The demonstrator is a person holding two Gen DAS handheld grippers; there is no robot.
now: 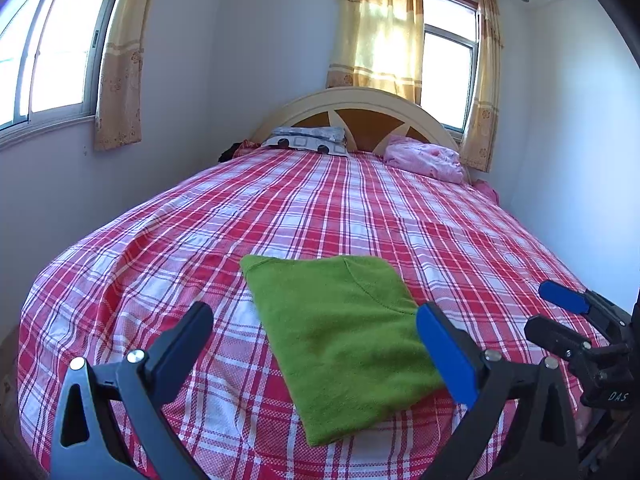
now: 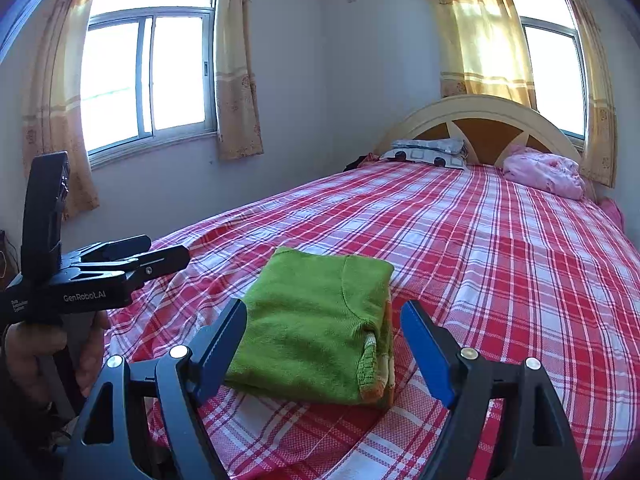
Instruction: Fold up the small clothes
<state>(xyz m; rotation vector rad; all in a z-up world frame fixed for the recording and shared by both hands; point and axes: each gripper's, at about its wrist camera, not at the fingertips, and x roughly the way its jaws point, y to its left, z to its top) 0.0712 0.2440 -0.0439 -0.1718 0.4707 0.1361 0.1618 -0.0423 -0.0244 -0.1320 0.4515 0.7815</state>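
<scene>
Green garment (image 1: pixel 340 340) lies folded into a compact rectangle on the bed (image 1: pixel 200 220), near the foot end, on the red-and-white checked sheet. Right wrist view shows stacked layers at its near edge, an orange-trimmed hem peeking out, so the fold looks finished or close to it.

Left gripper (image 1: pixel 316 332): fingers spread wide, holding nothing, hovering above the garment's left side. Right gripper (image 2: pixel 324 328): likewise spread and empty, straddling the bundle from just above.

Both held clear of the cloth, probably so the fold isn't disturbed, or to line up a last press or tidy. Judgement only.

Pillow (image 1: pixel 308 140) and a pink bundle (image 1: pixel 428 158) sit well apart at the headboard (image 1: pixel 360 100), out of the working area.
</scene>
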